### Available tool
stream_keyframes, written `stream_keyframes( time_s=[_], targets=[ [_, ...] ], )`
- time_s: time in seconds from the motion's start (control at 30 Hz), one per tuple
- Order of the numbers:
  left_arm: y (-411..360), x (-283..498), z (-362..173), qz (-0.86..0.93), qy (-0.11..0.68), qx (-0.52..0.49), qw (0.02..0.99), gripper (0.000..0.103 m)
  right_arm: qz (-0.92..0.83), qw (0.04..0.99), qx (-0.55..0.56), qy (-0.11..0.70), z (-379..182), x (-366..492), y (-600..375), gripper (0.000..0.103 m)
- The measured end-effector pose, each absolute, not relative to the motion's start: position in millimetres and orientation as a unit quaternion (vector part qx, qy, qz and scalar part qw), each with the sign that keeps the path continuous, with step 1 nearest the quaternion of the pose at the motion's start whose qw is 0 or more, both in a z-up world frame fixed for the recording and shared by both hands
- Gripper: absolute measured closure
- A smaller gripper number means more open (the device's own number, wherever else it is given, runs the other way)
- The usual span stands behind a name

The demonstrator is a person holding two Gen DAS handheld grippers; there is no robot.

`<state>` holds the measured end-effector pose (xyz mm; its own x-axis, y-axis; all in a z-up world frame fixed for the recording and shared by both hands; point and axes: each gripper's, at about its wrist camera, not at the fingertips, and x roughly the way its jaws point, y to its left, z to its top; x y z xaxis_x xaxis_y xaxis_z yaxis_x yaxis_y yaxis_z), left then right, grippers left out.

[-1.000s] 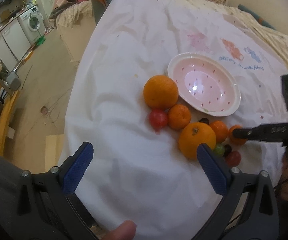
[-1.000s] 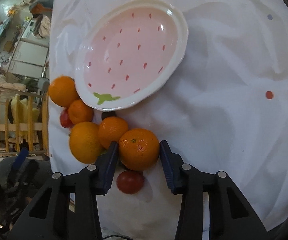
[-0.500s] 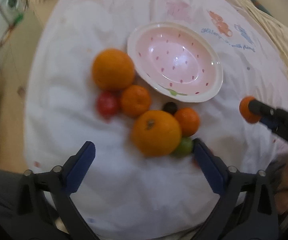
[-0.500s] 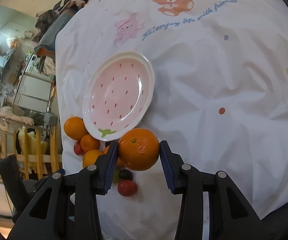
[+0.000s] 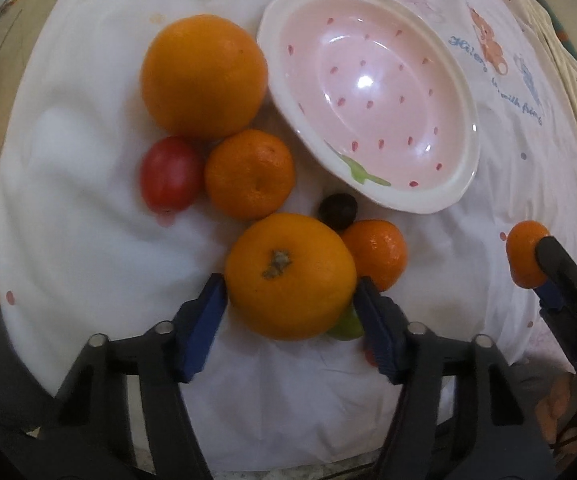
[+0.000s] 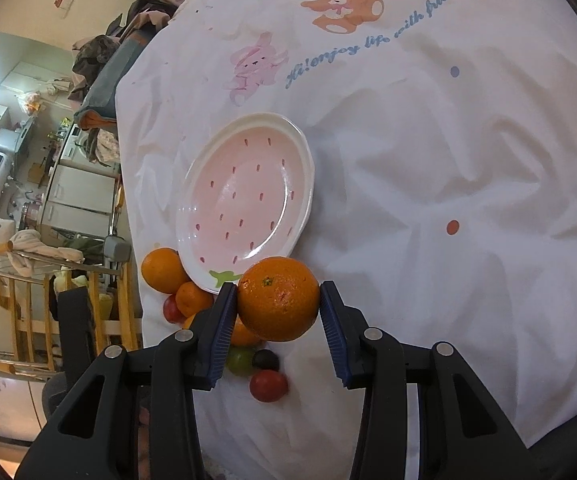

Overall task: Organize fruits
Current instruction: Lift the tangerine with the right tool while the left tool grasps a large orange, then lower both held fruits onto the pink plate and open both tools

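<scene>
Both jaws of the left gripper (image 5: pixel 290 304) have come in around the big orange (image 5: pixel 290 276), touching its sides. A moment ago they were wide. The right gripper (image 6: pixel 278 304) still pinches a small orange (image 6: pixel 278 298), now lifted. Next stop looks like the empty pink plate (image 5: pixel 464 184). Lots of bare cloth (image 6: pixel 448 180) lies beside it.

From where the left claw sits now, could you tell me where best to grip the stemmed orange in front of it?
Grip the stemmed orange across its widest middle, coming from the near side as the left claw already does. Its stem faces up, so the round flanks are free, though a small mandarin and a green fruit crowd the right pad.
</scene>
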<state>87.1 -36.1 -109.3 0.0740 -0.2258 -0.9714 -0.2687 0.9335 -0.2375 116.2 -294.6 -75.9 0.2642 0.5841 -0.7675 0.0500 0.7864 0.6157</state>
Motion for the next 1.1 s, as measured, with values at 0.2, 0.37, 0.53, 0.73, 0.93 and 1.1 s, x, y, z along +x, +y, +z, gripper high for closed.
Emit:
stream_keyframes(
  time_s=[0.2, 0.37, 0.53, 0.73, 0.93, 1.1],
  targets=[
    [-42.8, 82.5, -92.3, 0.015, 0.672, -0.139, 0.728, 0.049, 0.171, 0.747, 0.272, 0.583, -79.4, 117.2, -294.9, 0.059],
    [-40.7, 79.3, -68.6, 0.014, 0.651, -0.116, 0.750, 0.049, 0.177, 0.754, 0.267, 0.573, -72.7, 116.7, -293.1, 0.059],
    [-37.6, 73.6, -35.7, 0.013, 0.619, -0.103, 0.778, 0.049, 0.180, 0.759, 0.257, 0.571, -70.0, 116.2, -289.3, 0.059],
    [-38.5, 68.4, -11.6, 0.022, 0.590, -0.068, 0.805, 0.049, 0.183, 0.765, 0.245, 0.567, -66.1, 116.8, -286.5, 0.059],
    [-40.9, 61.2, 3.4, 0.033, 0.579, -0.054, 0.813, 0.049, 0.186, 0.772, 0.248, 0.555, -57.3, 112.4, -289.8, 0.059],
    [-40.6, 65.5, 22.7, 0.034, 0.565, -0.037, 0.824, 0.049, 0.199, 0.790, 0.242, 0.527, -39.4, 109.0, -292.6, 0.059]
  ],
)
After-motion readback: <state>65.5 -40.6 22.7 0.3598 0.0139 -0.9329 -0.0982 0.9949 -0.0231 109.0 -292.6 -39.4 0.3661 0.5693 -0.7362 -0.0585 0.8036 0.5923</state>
